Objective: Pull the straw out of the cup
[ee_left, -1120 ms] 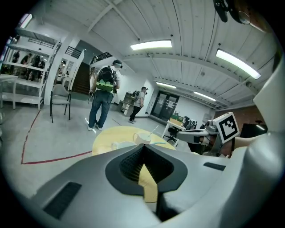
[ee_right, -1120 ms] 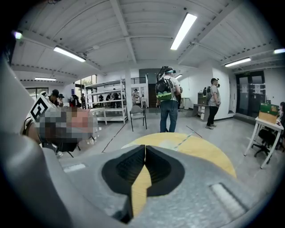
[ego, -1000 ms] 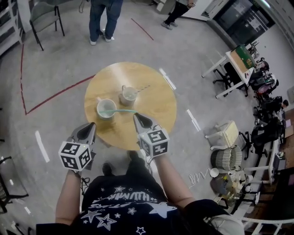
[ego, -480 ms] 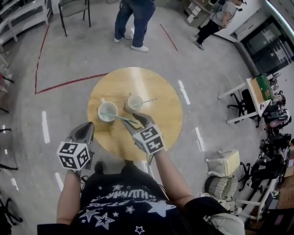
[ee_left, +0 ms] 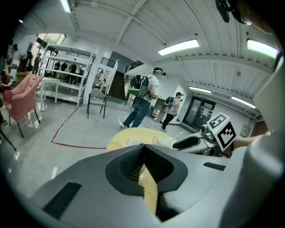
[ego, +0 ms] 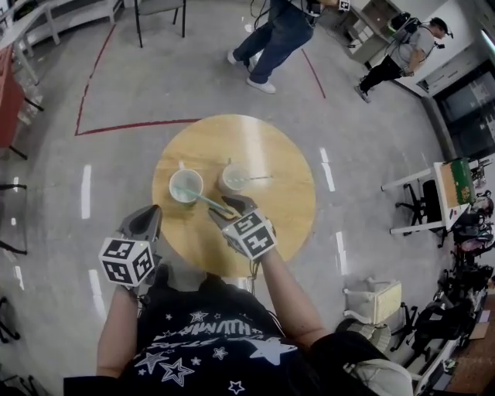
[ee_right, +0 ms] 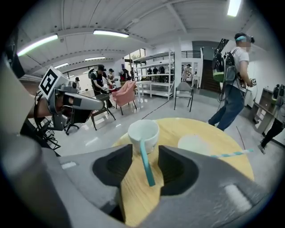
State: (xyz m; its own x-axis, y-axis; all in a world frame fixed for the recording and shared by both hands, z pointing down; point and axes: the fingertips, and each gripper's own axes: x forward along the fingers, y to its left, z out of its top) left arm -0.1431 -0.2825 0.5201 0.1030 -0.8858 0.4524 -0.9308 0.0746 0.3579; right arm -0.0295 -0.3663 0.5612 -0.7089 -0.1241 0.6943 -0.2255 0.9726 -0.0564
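A round wooden table [ego: 286, 209] bears two pale cups. The left cup [ego: 186, 186] [ee_right: 143, 132] holds a teal straw [ego: 207, 203] [ee_right: 146, 165] that leans over its rim toward me. My right gripper [ego: 226, 209] [ee_right: 144, 171] stands open, with the straw's free end between its jaws; neither pad touches it. The right cup [ego: 233, 178] [ee_right: 196, 144] holds a striped straw [ego: 257, 179] [ee_right: 231, 154] pointing right. My left gripper [ego: 148, 216] [ee_left: 142, 147] is shut and empty at the table's near-left edge.
Two people [ego: 274, 31] [ego: 398, 54] move about on the grey floor beyond the table. A chair [ego: 158, 11] stands at the back, and a desk [ego: 452, 182] at the right. Red tape lines [ego: 131, 124] mark the floor.
The right gripper was shut on the teal straw's end; it has since opened, dropped and turned. The straw now slants down from the cup. The left gripper has barely moved.
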